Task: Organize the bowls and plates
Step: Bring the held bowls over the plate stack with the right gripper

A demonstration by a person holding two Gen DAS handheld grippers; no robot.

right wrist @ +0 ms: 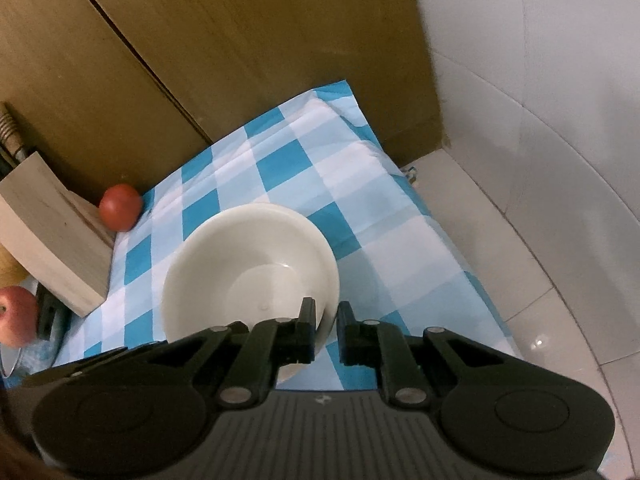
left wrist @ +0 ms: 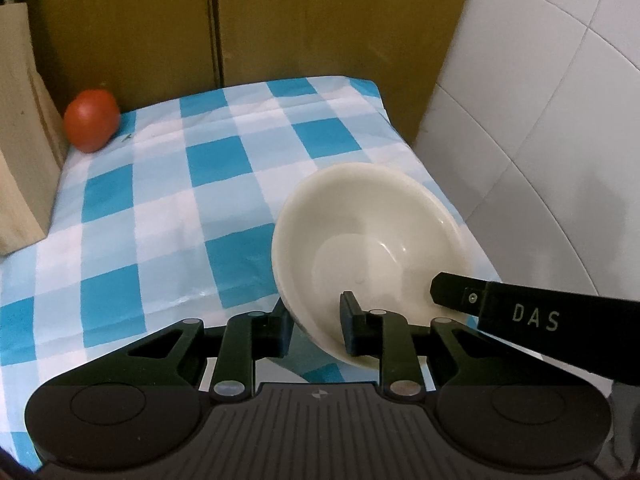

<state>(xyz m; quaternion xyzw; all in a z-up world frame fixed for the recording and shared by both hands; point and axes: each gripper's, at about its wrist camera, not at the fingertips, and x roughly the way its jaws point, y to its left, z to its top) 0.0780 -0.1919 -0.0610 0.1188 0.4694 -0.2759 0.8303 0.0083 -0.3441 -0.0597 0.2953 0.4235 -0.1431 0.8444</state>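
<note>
- A cream-white round ceramic bowl (left wrist: pixel 372 248) sits tilted over the right part of a blue-and-white checked tablecloth (left wrist: pixel 168 200), near the cloth's right edge.
- The left gripper (left wrist: pixel 316 328) is clenched on the bowl's near rim, one black finger inside the bowl, the other outside its wall.
- The right gripper (right wrist: pixel 325 326) pinches the bowl (right wrist: pixel 248 272) at its near right rim, likewise one finger inside and one outside.
- In the left wrist view, a finger of the right gripper reaches in from the right over the rim.
- A red round tomato (left wrist: pixel 92 120) rests at the far left corner of the cloth, beside a pale wooden knife block (right wrist: pixel 52 248).
- A red apple (right wrist: pixel 16 316) lies near left, past the block.
</note>
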